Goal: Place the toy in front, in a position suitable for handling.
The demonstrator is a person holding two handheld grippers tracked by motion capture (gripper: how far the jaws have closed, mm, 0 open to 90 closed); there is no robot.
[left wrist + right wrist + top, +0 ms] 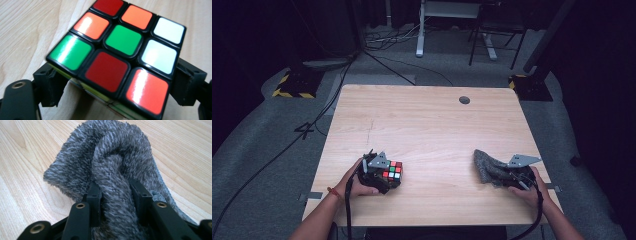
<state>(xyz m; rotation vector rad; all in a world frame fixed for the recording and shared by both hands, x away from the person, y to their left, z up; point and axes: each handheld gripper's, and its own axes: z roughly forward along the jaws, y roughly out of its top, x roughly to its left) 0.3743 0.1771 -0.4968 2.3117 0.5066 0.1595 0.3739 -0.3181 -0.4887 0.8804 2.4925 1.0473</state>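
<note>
Left gripper clamps the Rubik's cube; right gripper pinches the grey fluffy cloth. Hold the cube steady on the counter and wipe lightly.

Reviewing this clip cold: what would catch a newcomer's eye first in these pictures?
The scrambled puzzle cube stands out first, its red, orange, green and white stickers bright at the near left of the wooden table, set between the jaws of the left gripper. Next comes the fuzzy grey cloth at the near right, a fold of it pinched by the right gripper. Around the table the room is dark.
</note>
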